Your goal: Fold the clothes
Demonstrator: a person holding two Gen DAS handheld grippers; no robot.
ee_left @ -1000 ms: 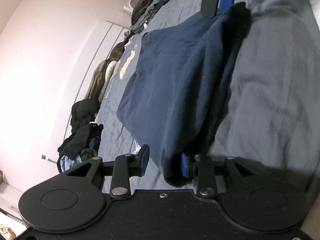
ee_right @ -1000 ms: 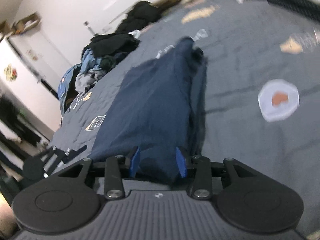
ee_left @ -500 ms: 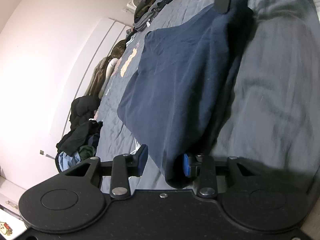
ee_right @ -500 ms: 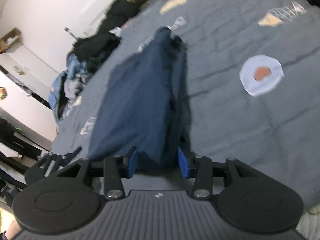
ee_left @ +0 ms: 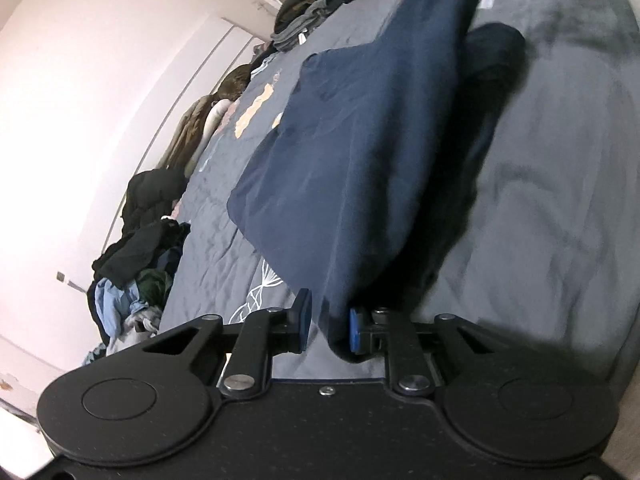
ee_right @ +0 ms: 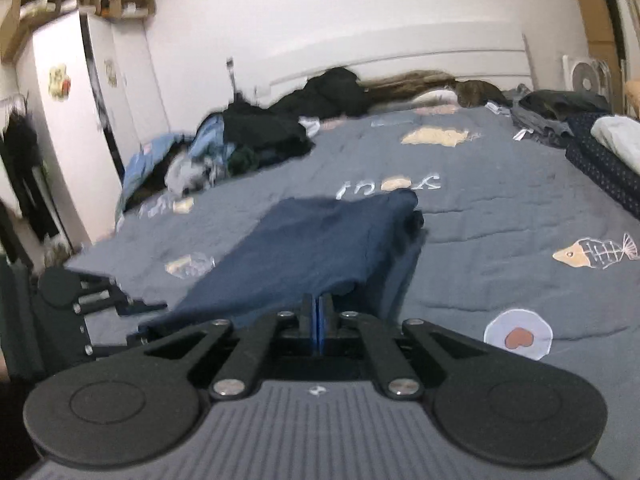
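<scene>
Right wrist view: right claw (ee_right: 319, 322) pinches the navy garment (ee_right: 320, 236) at lower centre; its length runs away upward. Left claw (ee_left: 326, 326) gapes around another edge.

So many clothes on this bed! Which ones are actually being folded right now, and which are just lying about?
In use:
navy garment, its near edge pinched in the right tool
left tool, open around another edge of it

Lying about:
heap of dark and blue clothes
stacked clothes
brown coat
white wardrobe
</scene>
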